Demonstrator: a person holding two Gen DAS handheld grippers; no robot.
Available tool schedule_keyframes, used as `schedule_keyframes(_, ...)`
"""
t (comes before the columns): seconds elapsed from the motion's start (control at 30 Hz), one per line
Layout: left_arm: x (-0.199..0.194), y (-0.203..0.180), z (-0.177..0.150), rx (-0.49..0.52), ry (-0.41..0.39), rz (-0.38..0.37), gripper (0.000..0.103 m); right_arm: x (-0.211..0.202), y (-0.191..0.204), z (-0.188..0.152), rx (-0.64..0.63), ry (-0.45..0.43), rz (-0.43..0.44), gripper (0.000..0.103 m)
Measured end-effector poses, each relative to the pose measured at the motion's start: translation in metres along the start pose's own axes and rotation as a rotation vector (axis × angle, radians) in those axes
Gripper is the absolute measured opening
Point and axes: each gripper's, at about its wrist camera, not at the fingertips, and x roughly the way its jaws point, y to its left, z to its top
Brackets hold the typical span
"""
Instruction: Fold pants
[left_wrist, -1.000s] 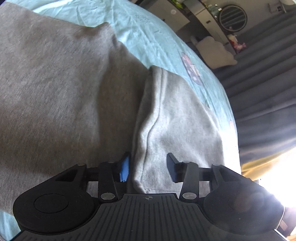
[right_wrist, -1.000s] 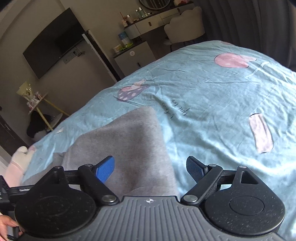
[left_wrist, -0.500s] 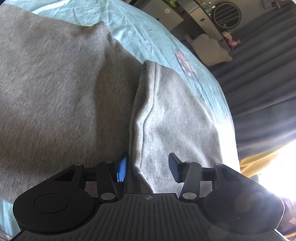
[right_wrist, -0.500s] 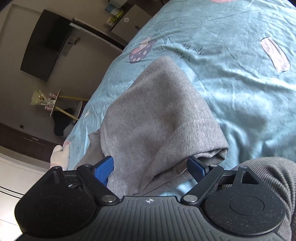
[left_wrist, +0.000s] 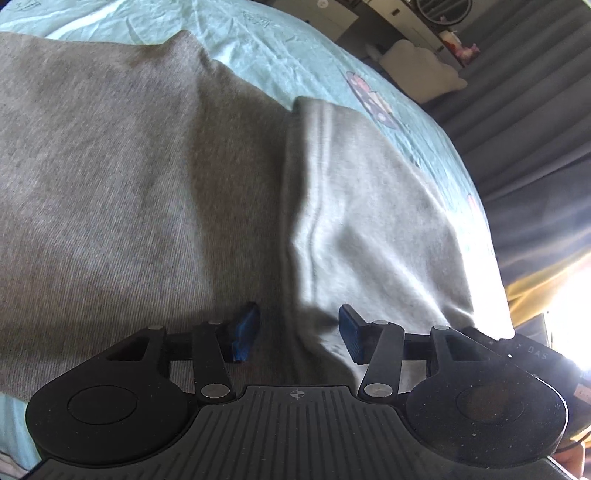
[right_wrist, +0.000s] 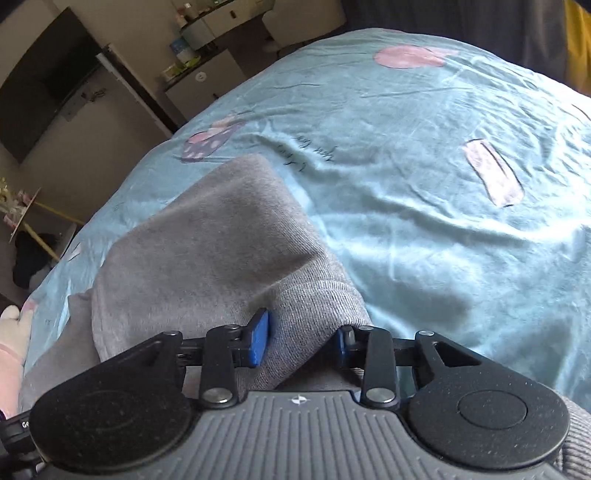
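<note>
Grey pants (left_wrist: 110, 177) lie on a light blue bed sheet (left_wrist: 280, 55). In the left wrist view a folded, paler grey edge of the pants (left_wrist: 369, 206) runs up from between the jaws. My left gripper (left_wrist: 297, 334) straddles this edge with its blue pads apart, not pressing the cloth. In the right wrist view a ribbed grey end of the pants (right_wrist: 306, 317) sits between the jaws. My right gripper (right_wrist: 301, 341) has narrowed on it, and the pads touch the cloth on both sides.
The bed sheet (right_wrist: 424, 184) with pink patterns stretches to the right and far side. Dark curtains (left_wrist: 535, 122) hang beyond the bed. A cabinet (right_wrist: 207, 74) and a wall TV (right_wrist: 48, 88) stand at the far left. A sleeve (right_wrist: 9, 362) shows at the left edge.
My right gripper has closed from wide open onto the ribbed end of the pants. My left gripper has stayed around the folded edge, with its jaws slightly wider.
</note>
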Motion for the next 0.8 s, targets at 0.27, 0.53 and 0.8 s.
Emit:
schedule_keyframes(0.27, 0.0, -0.003, 0.0, 0.003, -0.006, 0.004, 0.055, -0.02, -0.02, 0.005, 0.027, 0.034, 0.032, 0.043)
schedule_keyframes(0.53, -0.002, 0.006, 0.007, -0.058, -0.065, -0.041, 0.061, -0.062, 0.013, 0.015, -0.176, -0.166, 0.065, 0.062)
schedule_keyframes(0.8, -0.01, 0.003, 0.01, -0.039, -0.139, -0.071, 0.064, 0.012, 0.024, 0.011, -0.274, -0.011, -0.073, 0.052)
